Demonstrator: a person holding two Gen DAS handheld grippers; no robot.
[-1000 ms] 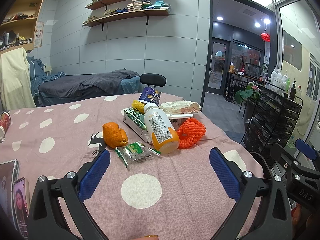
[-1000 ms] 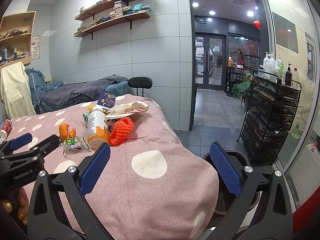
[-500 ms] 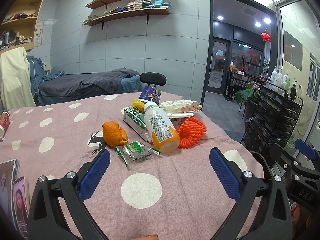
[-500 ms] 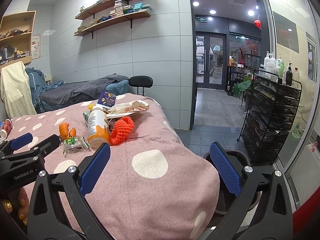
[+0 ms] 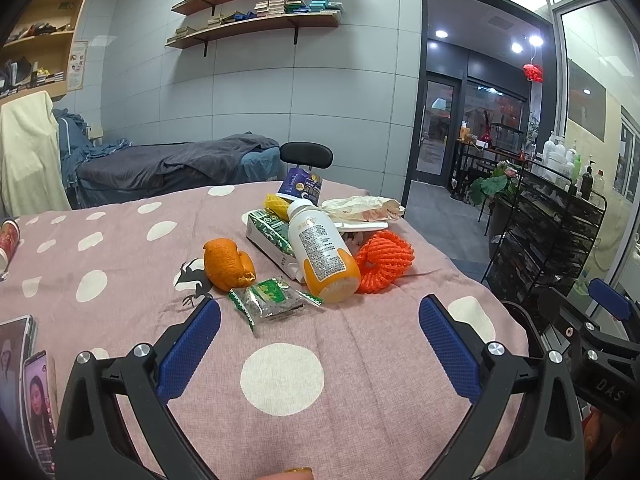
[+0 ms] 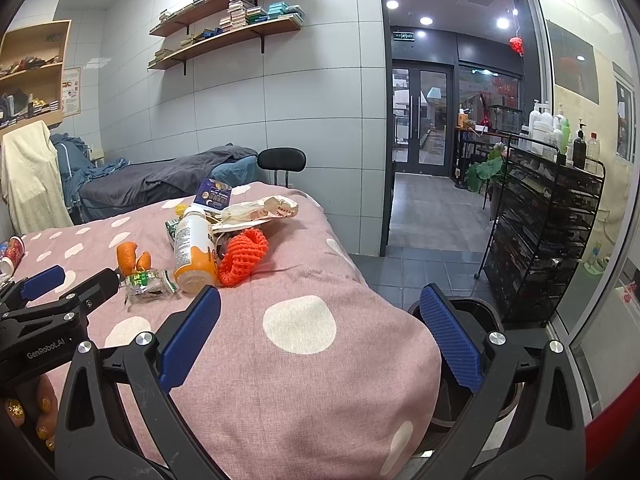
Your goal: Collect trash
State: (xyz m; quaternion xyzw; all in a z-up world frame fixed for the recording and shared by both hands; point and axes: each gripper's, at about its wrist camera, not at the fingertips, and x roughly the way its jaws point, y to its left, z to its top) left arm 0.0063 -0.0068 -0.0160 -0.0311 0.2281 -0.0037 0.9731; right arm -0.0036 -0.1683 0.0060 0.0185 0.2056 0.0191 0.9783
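A pile of trash lies on the pink dotted tablecloth [image 5: 120, 248]: an orange peel [image 5: 227, 266], a green snack wrapper [image 5: 269, 298], a white and orange bottle [image 5: 322, 252] on its side, an orange foam net [image 5: 384, 260], a green carton [image 5: 270, 236], a crumpled paper bag [image 5: 362, 208] and a blue pouch [image 5: 302, 186]. My left gripper [image 5: 319, 344] is open and empty, just short of the wrapper. My right gripper [image 6: 320, 336] is open and empty over the table's right edge; the pile [image 6: 196, 248] lies ahead to its left. A black bin [image 6: 476, 316] stands on the floor beside the table.
Phones [image 5: 24, 364] lie at the table's left front and a red cup [image 5: 9, 236] at its left edge. A black wire rack [image 6: 548, 236] with bottles stands right. A black chair [image 5: 306, 156] and a bed [image 5: 168, 168] are behind the table.
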